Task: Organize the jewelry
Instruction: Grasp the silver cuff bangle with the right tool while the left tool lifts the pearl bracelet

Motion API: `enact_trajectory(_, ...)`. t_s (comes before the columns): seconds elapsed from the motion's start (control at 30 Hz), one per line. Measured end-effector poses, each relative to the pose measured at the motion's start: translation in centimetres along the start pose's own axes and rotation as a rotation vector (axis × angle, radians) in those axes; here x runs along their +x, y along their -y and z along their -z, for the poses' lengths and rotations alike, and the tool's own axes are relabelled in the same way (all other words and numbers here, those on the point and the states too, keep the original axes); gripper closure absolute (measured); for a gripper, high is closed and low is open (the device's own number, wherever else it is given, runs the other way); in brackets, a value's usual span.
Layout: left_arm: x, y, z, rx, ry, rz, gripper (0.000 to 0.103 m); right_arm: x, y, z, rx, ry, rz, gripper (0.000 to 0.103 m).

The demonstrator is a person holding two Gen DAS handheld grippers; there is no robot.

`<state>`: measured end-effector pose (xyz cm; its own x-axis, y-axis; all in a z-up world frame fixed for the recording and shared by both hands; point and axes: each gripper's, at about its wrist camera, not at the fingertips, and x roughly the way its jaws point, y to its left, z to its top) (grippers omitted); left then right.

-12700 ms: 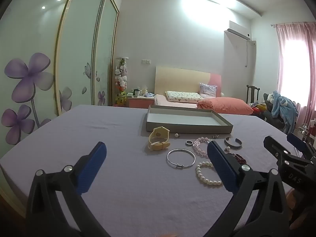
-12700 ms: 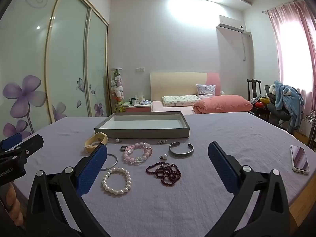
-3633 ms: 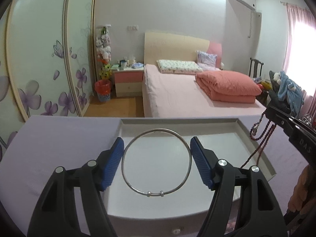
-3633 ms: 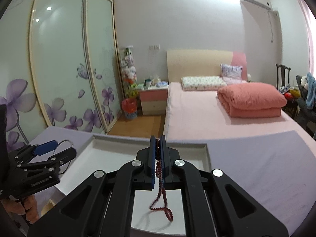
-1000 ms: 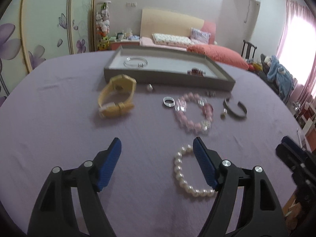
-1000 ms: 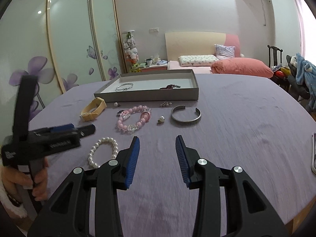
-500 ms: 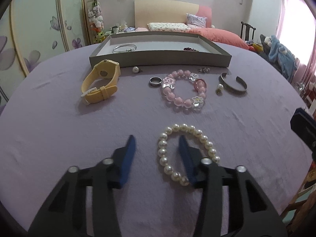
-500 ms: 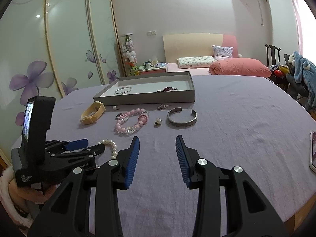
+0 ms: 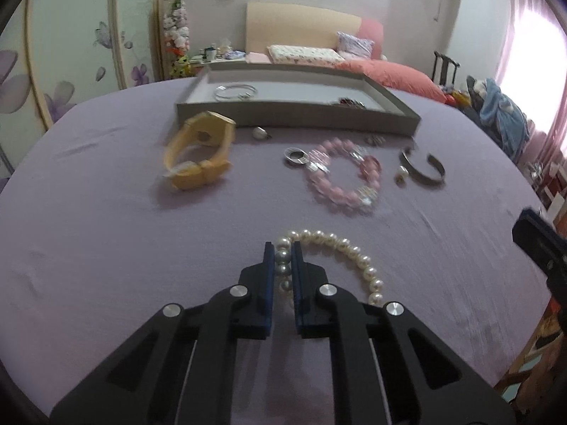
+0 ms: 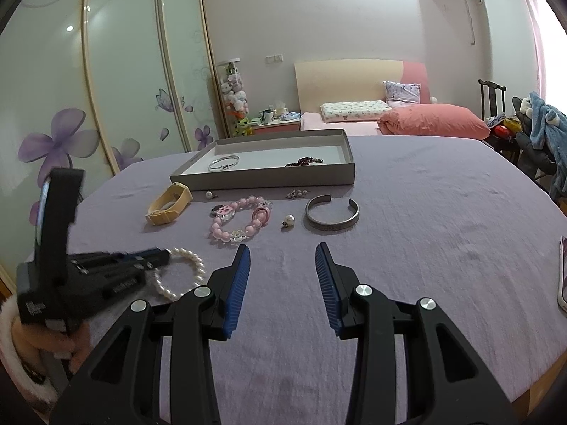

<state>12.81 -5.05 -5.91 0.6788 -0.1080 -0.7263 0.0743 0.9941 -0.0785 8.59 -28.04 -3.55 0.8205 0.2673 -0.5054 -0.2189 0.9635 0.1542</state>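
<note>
pearl bracelet [image 9: 340, 244], left hand-held gripper [image 9: 282, 253] clamped on

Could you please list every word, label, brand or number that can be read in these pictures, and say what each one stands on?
No text can be read with certainty.
White lettering on the side of the left tool: blurred, unreadable.
A small white label on the left tool's black camera housing: too small and blurred to read.
The yellow watch face: no legible digits or brand.
The tray and the jewelry carry no visible writing.
</note>
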Motion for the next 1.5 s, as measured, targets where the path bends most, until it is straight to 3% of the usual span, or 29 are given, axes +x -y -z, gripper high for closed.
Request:
enact_trajectory(0.27, -3.0, -5.4, -2.6, -0.132, 0.104, -0.038, 0.093, 1.3, 0.2, -0.7, 0.004, -0.021, 0.015, 0.063)
enact_trajectory(0.37, -4.0, -6.9, -3.7, -0.166, 0.146, -0.045, 0.093, 1.9, 0.5, -1.1, 0.003, -0.033, 0.029, 0.055)
enact_trajectory(0.63, -4.7, -9.1, -6.2, -0.195, 0.211, -0.059, 0.093, 5.1, 1.3, -2.4, 0.028, -0.104, 0.093, 0.047)
enact_trajectory(0.8, -4.1, -9.2, -7.2, -0.189, 0.22, -0.033, 0.093, 8.1, 2.6, -3.2, 0.089, -0.196, 0.161, 0.039)
enact_trajectory(1.0, -2.9, -8.9, -7.6, -0.179, 0.209, -0.004, 0.093, 11.3, 4.0, -3.8, 0.169, -0.311, 0.194, 0.039)
enact_trajectory(1.5, -1.7, -10.0, -8.1, -0.201, 0.202, 0.023, 0.093, 14.8, 2.6, -5.1, 0.112, -0.352, 0.302, 0.036)
